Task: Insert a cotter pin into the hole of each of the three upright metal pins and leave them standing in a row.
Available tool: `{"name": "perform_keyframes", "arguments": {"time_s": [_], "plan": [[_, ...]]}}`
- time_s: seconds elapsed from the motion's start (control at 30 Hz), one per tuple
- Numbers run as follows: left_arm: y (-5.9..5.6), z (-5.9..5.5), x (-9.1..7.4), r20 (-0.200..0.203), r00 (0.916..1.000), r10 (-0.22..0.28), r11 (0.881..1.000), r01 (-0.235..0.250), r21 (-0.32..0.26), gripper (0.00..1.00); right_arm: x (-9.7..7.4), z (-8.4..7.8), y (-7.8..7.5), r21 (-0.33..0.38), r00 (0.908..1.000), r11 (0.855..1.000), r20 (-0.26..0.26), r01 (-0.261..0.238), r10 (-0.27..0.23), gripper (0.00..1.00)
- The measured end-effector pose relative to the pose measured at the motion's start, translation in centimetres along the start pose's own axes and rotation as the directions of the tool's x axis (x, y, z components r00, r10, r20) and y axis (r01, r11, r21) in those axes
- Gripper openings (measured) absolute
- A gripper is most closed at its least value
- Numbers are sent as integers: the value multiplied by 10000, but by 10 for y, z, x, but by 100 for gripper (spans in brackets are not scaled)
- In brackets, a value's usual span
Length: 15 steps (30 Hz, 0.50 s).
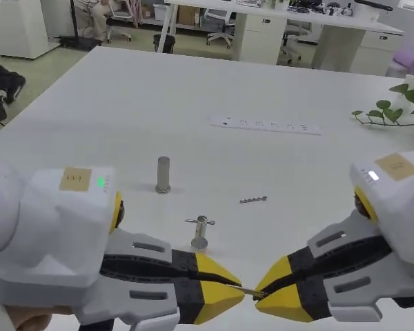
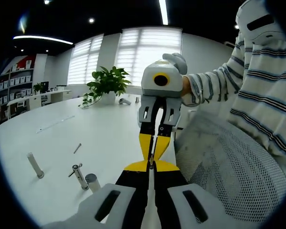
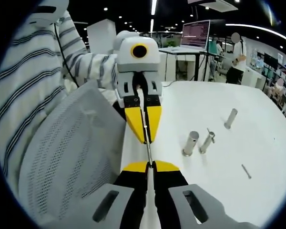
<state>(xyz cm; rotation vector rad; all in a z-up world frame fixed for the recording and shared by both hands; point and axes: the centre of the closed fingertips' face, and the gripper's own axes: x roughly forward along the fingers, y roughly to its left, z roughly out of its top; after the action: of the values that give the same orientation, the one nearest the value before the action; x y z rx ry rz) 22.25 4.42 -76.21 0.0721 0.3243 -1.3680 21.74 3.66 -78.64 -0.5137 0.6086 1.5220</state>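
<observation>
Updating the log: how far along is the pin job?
Done: the middle post has a cotter pin through it. In hand: the left gripper and right gripper both pinch a second cotter pin. Remaining: the far post and the near post are bare; a spare pin lies on the table.

A thin cotter pin (image 1: 248,291) shows as a mere sliver between the left tongs (image 1: 237,289) and right tongs (image 1: 259,295) — both ends are buried in the clamped yellow tips. Both tools run off the near edge. The loose piece (image 1: 253,200) on the tabletop (image 1: 124,103) is too small to identify.
</observation>
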Motion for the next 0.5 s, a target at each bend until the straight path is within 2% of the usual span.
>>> {"name": "perform_keyframes", "arguments": {"time_s": [0.17, 0.33, 0.5], "plan": [[-3, -12, 0, -491, 9985, -244, 9996, 251, 127, 0, 0, 0, 5, -178, 9993, 9992, -107, -354, 352, 5], [-4, -18, 2, -771, 9964, -365, 9990, 385, 244, 1, 2, -2, 7, -245, 9986, 9985, -222, -492, 486, 4], [-2, -18, 2, -766, 9963, -379, 9992, 387, 91, 1, 2, -3, 5, -278, 9988, 9987, -267, -429, 421, 4]]}}
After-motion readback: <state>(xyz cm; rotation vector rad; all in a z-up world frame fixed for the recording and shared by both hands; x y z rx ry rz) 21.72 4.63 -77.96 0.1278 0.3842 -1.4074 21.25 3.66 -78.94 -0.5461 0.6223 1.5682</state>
